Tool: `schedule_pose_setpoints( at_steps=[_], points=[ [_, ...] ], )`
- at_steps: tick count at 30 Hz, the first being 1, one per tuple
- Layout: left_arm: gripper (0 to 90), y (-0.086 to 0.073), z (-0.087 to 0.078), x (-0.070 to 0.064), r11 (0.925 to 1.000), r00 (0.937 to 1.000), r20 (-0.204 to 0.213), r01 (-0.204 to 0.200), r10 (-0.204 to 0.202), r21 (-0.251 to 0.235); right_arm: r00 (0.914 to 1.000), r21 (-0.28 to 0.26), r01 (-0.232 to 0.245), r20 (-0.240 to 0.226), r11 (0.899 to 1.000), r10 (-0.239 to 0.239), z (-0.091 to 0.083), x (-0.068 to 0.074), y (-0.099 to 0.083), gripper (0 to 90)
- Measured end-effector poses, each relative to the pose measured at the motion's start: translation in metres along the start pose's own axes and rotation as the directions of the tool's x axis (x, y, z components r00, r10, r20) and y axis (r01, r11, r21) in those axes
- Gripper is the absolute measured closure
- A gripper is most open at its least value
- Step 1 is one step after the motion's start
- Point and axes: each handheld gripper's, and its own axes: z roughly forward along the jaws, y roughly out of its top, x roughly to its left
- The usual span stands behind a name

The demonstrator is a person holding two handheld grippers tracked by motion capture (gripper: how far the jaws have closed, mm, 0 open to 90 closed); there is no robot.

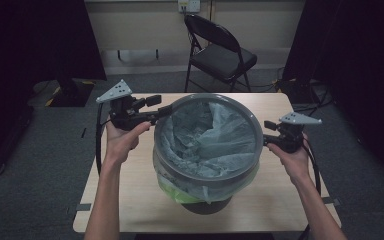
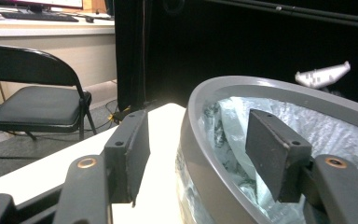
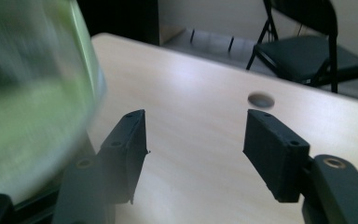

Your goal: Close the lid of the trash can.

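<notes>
A grey round bin (image 1: pixel 254 150) stands on the wooden table (image 1: pixel 130 200), lined with a pale blue-green plastic bag (image 1: pixel 205 135) whose edge hangs out under the grey rim ring. My left gripper (image 1: pixel 161 111) is at the bin's far-left rim. In the left gripper view it (image 2: pixel 196 154) is open and straddles the rim (image 2: pixel 270 86), with one jaw outside the bin and one inside over the bag (image 2: pixel 307 130). My right gripper (image 1: pixel 269 134) is at the bin's right side. It (image 3: pixel 193 154) is open over bare table, and the bin's green side (image 3: pixel 32 93) is blurred at its left.
A black folding chair (image 1: pixel 220 50) stands beyond the table's far edge. The table has a small round hole (image 3: pixel 261 99) near its far side. Dark curtains hang on both sides of the room. The right gripper's grey plate (image 2: pixel 324 74) shows past the bin.
</notes>
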Motion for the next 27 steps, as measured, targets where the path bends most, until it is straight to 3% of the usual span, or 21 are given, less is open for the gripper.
schedule_pose_setpoints(
  at_steps=[4,8,11,14,18,21,27],
  points=[
    [37.7,-0.004,-0.005,-0.001,0.9999,0.9996,-0.028,-0.002,0.002,0.014,0.9999,-0.055,-0.005,-0.010,0.999,0.004,-0.003,-0.001,0.029,44.3],
    [40.6,-0.008,-0.007,0.002,0.9997,0.9997,0.008,0.024,-0.024,-0.004,0.9998,-0.100,0.008,-0.018,0.995,-0.009,-0.004,0.005,0.055,49.3],
    [43.2,-0.008,-0.007,0.001,0.9996,0.9994,-0.024,0.026,-0.026,0.005,0.9989,-0.137,0.020,-0.039,0.990,-0.026,-0.009,0.010,0.071,51.7],
    [44.5,-0.008,-0.010,-0.002,0.9997,0.9995,-0.019,0.024,-0.024,-0.011,0.9963,-0.173,0.033,-0.073,0.984,-0.046,-0.019,0.019,0.081,51.9],
    [46.3,-0.007,-0.016,-0.007,0.9994,0.9996,-0.020,0.021,-0.022,-0.028,0.9851,-0.201,0.069,-0.141,0.977,-0.098,-0.034,0.039,0.084,51.8],
    [47.0,-0.007,-0.017,-0.015,0.9999,0.9998,-0.014,-0.010,0.010,0.004,0.9769,-0.183,0.093,-0.173,0.979,-0.125,-0.039,0.050,0.078,52.3],
    [46.8,-0.014,-0.015,-0.028,0.9971,0.9988,-0.012,-0.046,0.047,0.060,0.9733,-0.149,0.087,-0.198,0.985,-0.116,-0.040,0.052,0.061,54.1]
  ],
)
